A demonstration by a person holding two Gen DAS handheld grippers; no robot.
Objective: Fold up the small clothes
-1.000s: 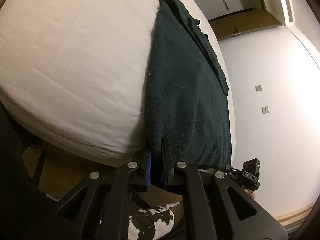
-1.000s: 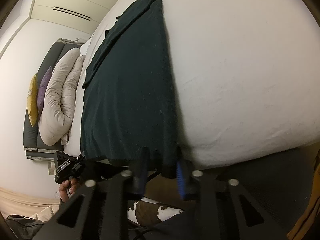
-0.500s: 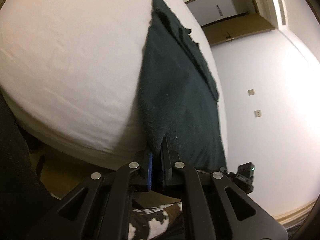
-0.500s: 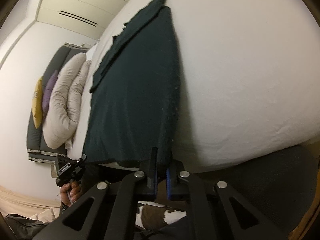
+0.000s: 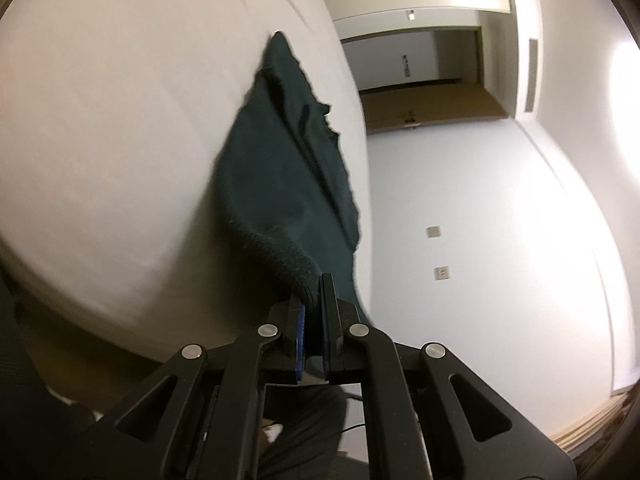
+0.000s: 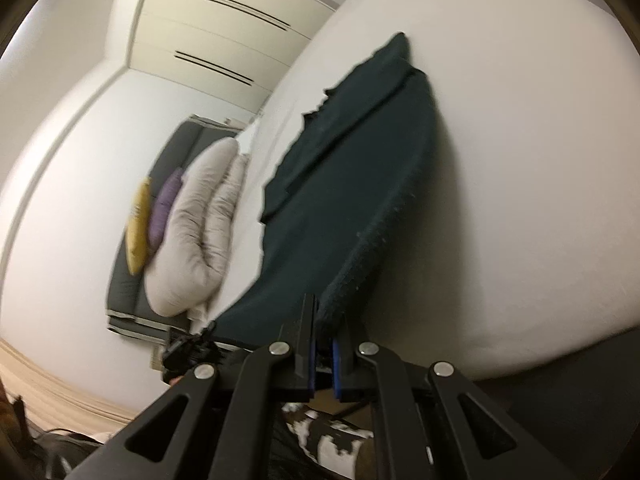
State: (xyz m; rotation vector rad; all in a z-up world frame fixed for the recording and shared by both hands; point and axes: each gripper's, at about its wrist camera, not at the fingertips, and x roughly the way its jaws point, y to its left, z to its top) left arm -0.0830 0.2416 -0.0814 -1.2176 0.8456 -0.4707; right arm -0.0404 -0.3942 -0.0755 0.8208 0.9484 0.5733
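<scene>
We had the dark green garment (image 5: 280,184) pinched at its two near corners, one in each gripper. In the left wrist view the left gripper (image 5: 314,312) sat at lower centre, its jaws narrowed onto a corner of the knit hem, with the cloth rising from there toward the upper middle of the frame. In the right wrist view the right gripper (image 6: 322,332) stood at lower centre too, jaws drawn close on the other corner, and the garment (image 6: 344,184) ran up and right from it across the white bed (image 6: 520,160).

The near edge hung lifted off the bed between the two grips, while the far end lay on the sheet with an extra layer folded over it. We judged the fold to be only begun: the near hem was raised and not yet laid over the far part. What was left, as far as we could tell, was carrying that hem across, setting it down, letting go and any further folds. Pillows (image 6: 200,224) lay at the left of the right view.
</scene>
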